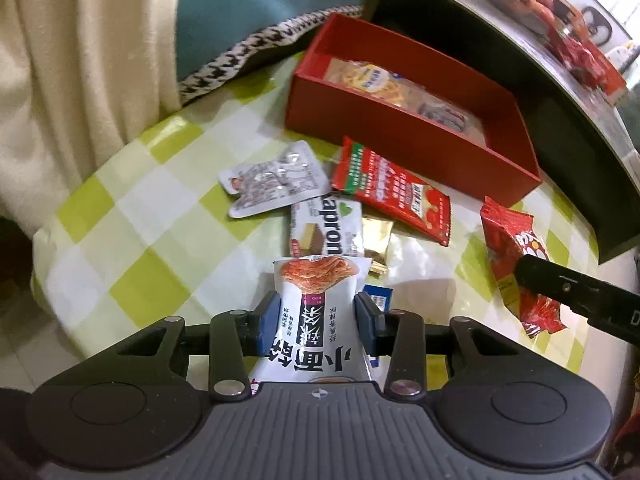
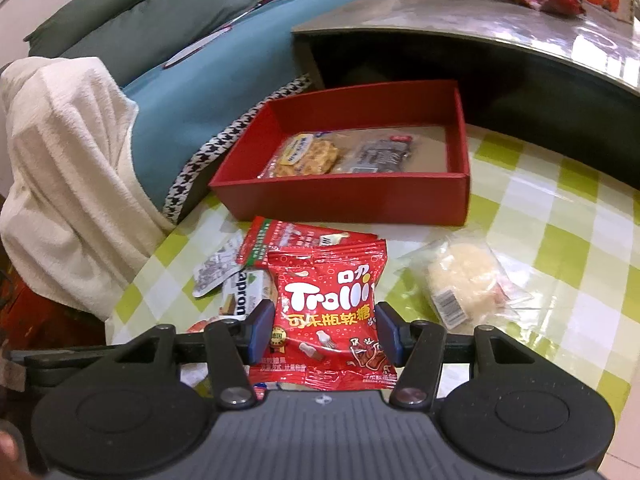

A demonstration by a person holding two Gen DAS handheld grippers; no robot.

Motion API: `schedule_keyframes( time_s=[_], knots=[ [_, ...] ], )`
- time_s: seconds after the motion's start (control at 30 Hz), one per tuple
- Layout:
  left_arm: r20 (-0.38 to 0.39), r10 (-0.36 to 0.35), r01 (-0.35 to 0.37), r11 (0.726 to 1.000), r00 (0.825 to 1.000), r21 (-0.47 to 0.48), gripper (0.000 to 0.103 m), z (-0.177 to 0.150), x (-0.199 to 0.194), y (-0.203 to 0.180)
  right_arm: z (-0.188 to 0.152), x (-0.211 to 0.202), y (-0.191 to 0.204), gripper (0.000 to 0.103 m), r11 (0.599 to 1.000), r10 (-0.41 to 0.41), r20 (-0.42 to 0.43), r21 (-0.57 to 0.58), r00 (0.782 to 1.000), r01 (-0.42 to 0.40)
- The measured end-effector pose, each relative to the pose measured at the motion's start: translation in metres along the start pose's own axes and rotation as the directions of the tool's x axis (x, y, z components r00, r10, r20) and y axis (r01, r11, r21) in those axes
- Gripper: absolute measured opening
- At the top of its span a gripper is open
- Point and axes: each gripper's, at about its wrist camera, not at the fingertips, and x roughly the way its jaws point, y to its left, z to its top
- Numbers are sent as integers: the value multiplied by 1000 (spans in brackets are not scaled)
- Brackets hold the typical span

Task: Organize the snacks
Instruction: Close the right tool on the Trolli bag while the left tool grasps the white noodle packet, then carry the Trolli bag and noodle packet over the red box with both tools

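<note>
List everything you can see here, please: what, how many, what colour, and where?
box: one, red, on the checked cloth; two packets inside
noodle snack packet: one, white, held in left hand-held gripper
gummy packet: one, red, held in right hand-held gripper
loose packets: several, red, silver, gold, clear, before the box
tablecloth: one, green-white check
towel: one, cream, at the left
left hand-held gripper: shut on noodle snack packet
right hand-held gripper: shut on gummy packet

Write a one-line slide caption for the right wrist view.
Right claw shut on a red Trolli gummy packet, held above the checked tablecloth before the red box.
</note>
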Motion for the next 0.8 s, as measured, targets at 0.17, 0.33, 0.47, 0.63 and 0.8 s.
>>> schedule_keyframes(
  time_s=[0.17,0.33,0.47,0.63,0.8],
  knots=[
    [9,-38,38,999,999,3,48,6,-2,-6,6,-3,-8,58,1000,-3,14,18,1000,2],
    [72,-67,66,998,995,7,48,21,-20,-15,17,-8,-10,58,999,12,52,36,999,-14],
    [117,-93,91,996,989,20,48,36,-29,-26,29,-15,-13,58,998,21,95,62,995,-27],
    [147,-123,120,992,981,30,48,56,-30,-39,46,-15,-19,58,994,21,130,101,991,-35],
    [166,-126,120,992,978,45,48,72,-23,-51,61,-6,-20,58,993,22,135,111,991,-38]
  ],
)
